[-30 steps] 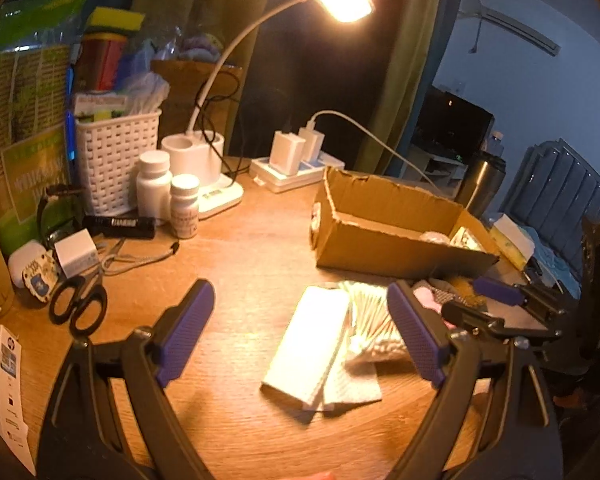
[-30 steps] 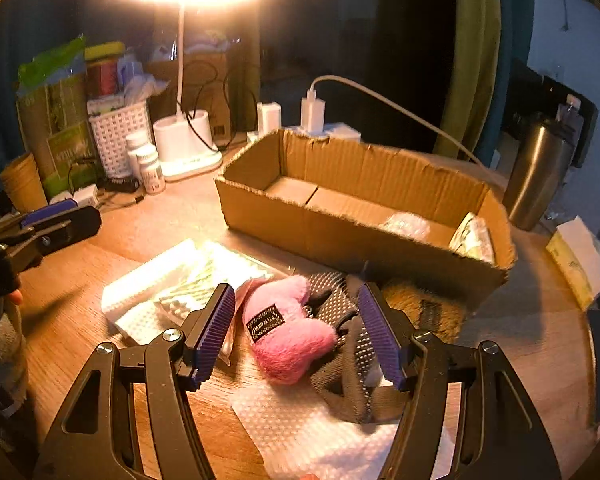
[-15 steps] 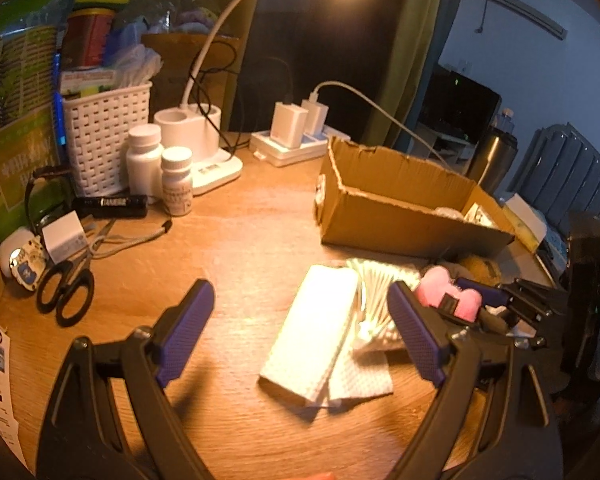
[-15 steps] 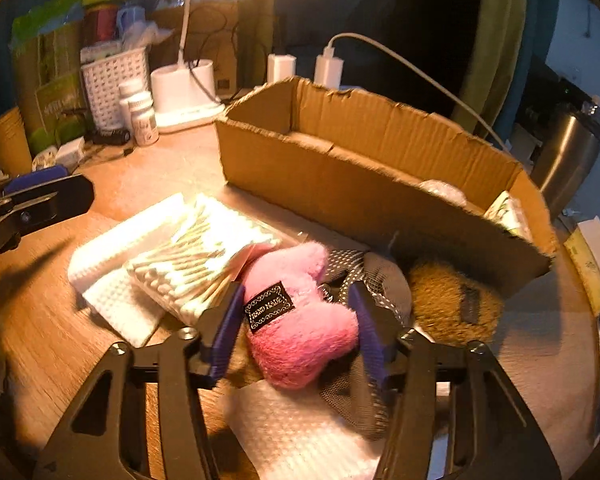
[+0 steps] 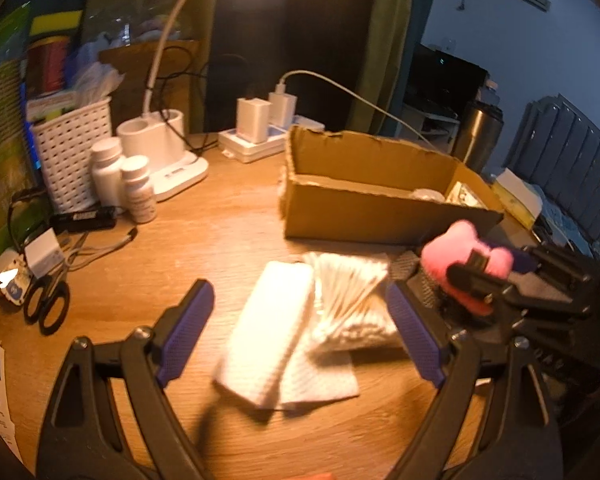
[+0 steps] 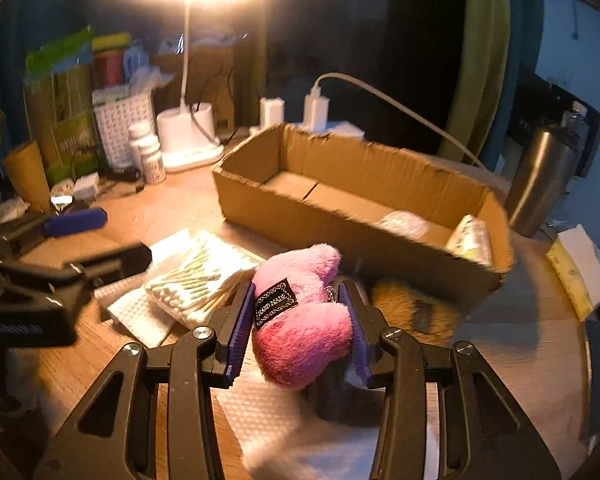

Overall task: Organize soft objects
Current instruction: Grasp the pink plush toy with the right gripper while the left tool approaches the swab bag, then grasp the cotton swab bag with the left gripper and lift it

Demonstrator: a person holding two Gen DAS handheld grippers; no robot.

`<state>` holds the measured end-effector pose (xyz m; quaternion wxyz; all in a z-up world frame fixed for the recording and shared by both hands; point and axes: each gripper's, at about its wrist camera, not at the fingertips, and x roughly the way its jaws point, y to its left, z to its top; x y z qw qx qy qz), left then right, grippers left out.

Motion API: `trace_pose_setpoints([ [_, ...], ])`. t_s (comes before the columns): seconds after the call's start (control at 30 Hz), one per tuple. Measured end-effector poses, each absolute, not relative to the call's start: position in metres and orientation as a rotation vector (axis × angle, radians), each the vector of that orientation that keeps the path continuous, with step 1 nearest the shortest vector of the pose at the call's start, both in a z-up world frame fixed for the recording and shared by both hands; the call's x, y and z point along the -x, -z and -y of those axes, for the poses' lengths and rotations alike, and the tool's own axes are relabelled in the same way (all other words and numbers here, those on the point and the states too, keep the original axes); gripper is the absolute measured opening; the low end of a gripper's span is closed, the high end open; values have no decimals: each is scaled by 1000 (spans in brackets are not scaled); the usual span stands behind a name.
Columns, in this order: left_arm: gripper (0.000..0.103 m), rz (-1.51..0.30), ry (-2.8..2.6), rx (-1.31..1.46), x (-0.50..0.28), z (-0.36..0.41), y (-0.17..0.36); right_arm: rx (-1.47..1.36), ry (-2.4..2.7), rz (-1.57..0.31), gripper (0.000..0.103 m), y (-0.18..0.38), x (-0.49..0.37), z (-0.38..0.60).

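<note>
While closing, right tool pinching pink plush, cardboard box behind

The tabletop is warm wood with visible grain and a soft sheen under the lamp. The pink plush toy is fuzzy cloth with a black woven label. The box is matt corrugated cardboard, torn rough along its rim. The folded white cloth looks waffle-textured — the tumbler is brushed metal. The right claw has ribbed purple pads on matt black plastic — the basket is white woven-look plastic.
</note>
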<state>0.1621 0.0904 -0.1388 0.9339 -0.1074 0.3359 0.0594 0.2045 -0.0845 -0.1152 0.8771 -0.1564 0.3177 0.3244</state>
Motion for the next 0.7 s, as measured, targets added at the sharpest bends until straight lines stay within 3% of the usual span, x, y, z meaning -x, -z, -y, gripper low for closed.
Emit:
trace_pose_setpoints([
  [0.57, 89, -869, -136, 117, -216, -48, 171, 196, -586, -659, 45, 114, -229, 162],
  [0.7, 84, -882, -129, 109, -219, -46, 176, 177, -591, -659, 45, 115, -232, 167],
])
